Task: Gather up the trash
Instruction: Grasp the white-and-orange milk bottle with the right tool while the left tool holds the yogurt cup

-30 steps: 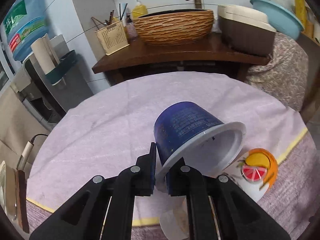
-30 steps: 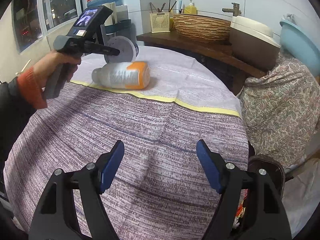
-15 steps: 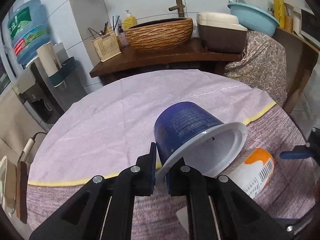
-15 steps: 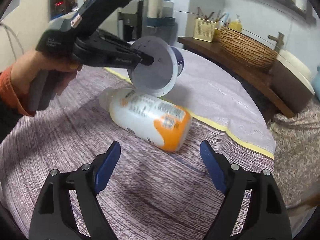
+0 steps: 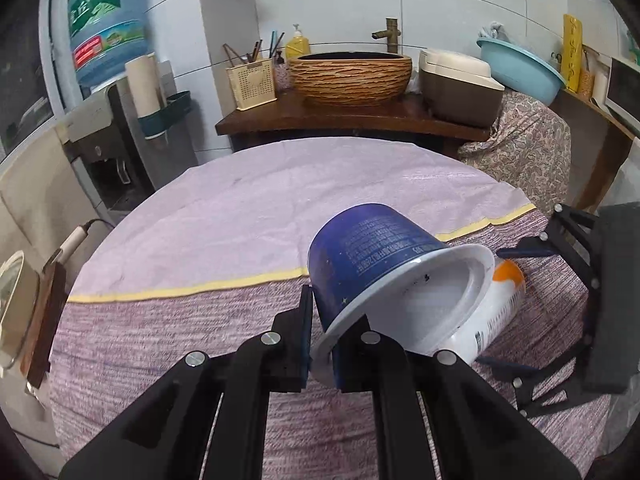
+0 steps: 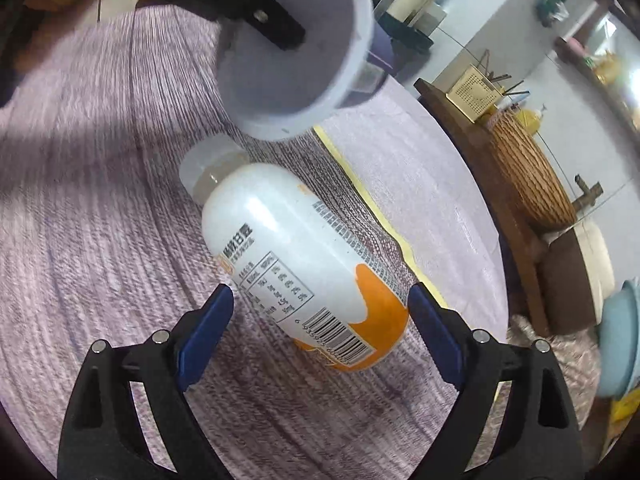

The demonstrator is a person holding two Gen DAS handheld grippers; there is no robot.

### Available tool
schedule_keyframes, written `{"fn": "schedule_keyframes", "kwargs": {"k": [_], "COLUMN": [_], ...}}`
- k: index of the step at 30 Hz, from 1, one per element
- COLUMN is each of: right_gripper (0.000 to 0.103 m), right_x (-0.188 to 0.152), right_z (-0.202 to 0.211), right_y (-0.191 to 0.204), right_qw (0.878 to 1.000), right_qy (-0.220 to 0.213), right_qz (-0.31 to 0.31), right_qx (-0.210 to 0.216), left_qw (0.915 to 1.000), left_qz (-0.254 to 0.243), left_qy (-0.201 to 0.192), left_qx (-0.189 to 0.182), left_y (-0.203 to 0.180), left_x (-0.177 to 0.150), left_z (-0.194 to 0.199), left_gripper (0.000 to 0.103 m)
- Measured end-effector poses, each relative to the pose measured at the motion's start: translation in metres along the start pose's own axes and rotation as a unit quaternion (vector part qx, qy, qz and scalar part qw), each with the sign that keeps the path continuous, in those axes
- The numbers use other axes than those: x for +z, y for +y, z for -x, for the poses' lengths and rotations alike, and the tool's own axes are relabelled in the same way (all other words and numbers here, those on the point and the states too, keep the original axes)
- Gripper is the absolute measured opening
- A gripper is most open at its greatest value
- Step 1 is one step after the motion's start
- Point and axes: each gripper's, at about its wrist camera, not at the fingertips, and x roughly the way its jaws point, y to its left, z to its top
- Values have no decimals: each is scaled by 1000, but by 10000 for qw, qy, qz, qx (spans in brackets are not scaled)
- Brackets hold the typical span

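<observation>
Right wrist view: right tongs just spreading wide round light, smooth, slippery bottle lying mid-worktop, best squeezed gently across its fat middle; left tongs pinching blue cup rim.

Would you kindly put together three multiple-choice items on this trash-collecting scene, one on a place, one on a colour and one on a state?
1. Where does the bottle lie?
A. On the tablecloth, on its side
B. In the woven basin
C. On the floor

2. What colour is the outside of the cup?
A. Red
B. Dark blue
C. Green

3. How does the right gripper stand?
A. Clamped on the cup
C. Shut on nothing
B. Open, with the bottle between its fingers

Answers: 1 A, the bottle rests sideways on the purple cloth. 2 B, the left wrist view shows a dark blue wall with a white rim, pinched by the left gripper. 3 B, the blue pads stand clear on either side of the bottle.
</observation>
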Motion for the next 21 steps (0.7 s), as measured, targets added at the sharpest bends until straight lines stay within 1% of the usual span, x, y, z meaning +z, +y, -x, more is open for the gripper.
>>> {"fn": "schedule_keyframes", "kwargs": {"k": [5, 9, 11, 13, 14, 17, 19, 21], "right_gripper": [88, 81, 70, 64, 62, 62, 62, 62], "right_x": [13, 19, 18, 18, 16, 15, 12, 8], "right_z": [-13, -17, -16, -15, -14, -12, -8, -5], "right_y": [14, 12, 16, 15, 16, 18, 15, 13], "right_qw": [9974, 9985, 9987, 9994, 9996, 9998, 9996, 9992], "right_qy": [82, 42, 30, 19, 21, 35, 54, 58], "right_qz": [688, 536, 502, 321, 258, 156, -100, -277], "right_qx": [-180, -52, -40, 87, 116, 104, 242, 283], "left_qw": [9997, 9991, 9989, 9987, 9987, 9986, 9985, 9984], "left_qz": [207, 399, 430, 475, 480, 496, 519, 535], "left_qy": [15, -2, 0, 19, 19, 27, 29, 21], "left_qx": [125, 167, 203, 196, 196, 176, 170, 167], "left_y": [18, 33, 36, 38, 38, 38, 37, 37], "left_x": [-11, -16, -19, -21, -21, -23, -24, -24], "left_z": [10, 17, 19, 18, 18, 17, 17, 17], "left_gripper": [9, 9, 9, 9, 9, 9, 9, 9]}}
